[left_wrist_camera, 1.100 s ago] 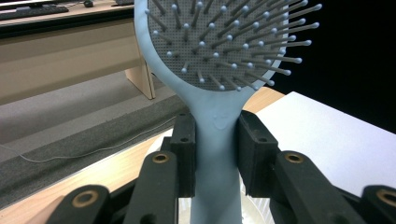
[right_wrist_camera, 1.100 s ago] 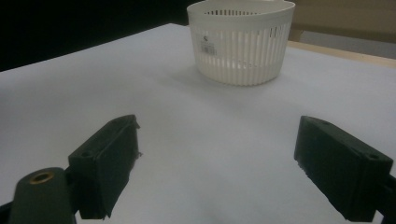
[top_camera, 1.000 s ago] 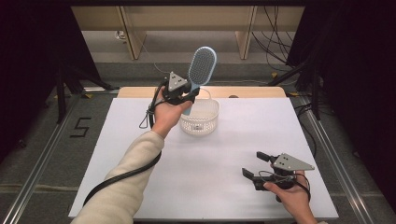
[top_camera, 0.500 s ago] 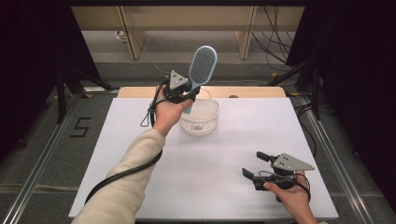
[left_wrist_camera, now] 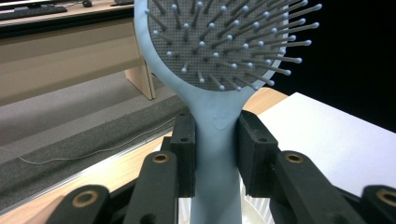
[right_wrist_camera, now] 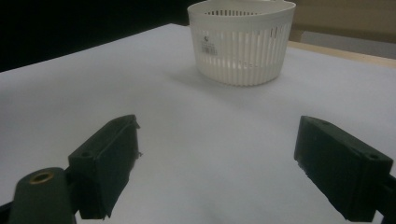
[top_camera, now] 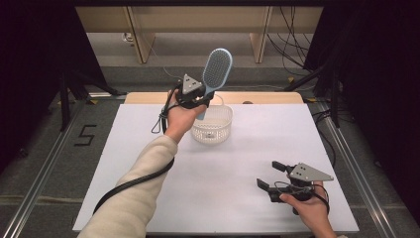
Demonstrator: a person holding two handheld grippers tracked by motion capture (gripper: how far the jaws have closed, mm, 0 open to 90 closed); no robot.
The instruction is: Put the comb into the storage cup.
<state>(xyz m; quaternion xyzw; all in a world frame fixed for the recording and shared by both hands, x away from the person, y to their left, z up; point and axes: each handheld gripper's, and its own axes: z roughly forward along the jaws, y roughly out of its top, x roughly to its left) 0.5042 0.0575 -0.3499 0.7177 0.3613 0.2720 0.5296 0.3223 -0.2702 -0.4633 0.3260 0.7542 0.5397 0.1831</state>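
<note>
A white surface (top_camera: 148, 163) carries a white slotted basket (top_camera: 213, 125). Directly above the basket, the left hand-held gripper (top_camera: 197, 97) clamps a pale blue hairbrush (top_camera: 217, 69) by its handle, bristled head upward. Well apart from the basket, the right hand-held gripper (top_camera: 273, 176) rests spread wide, holding nothing.

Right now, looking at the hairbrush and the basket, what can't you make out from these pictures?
- Hairbrush handle's lower end: the left gripper's jaws cover it in the left gripper view; hand and gripper hide it in the high view.
- Brush head's top: cut off by the upper edge, left gripper view.
- Inside of the white basket: its wall hides it in the right gripper view.
- Basket label print: too small.
</note>
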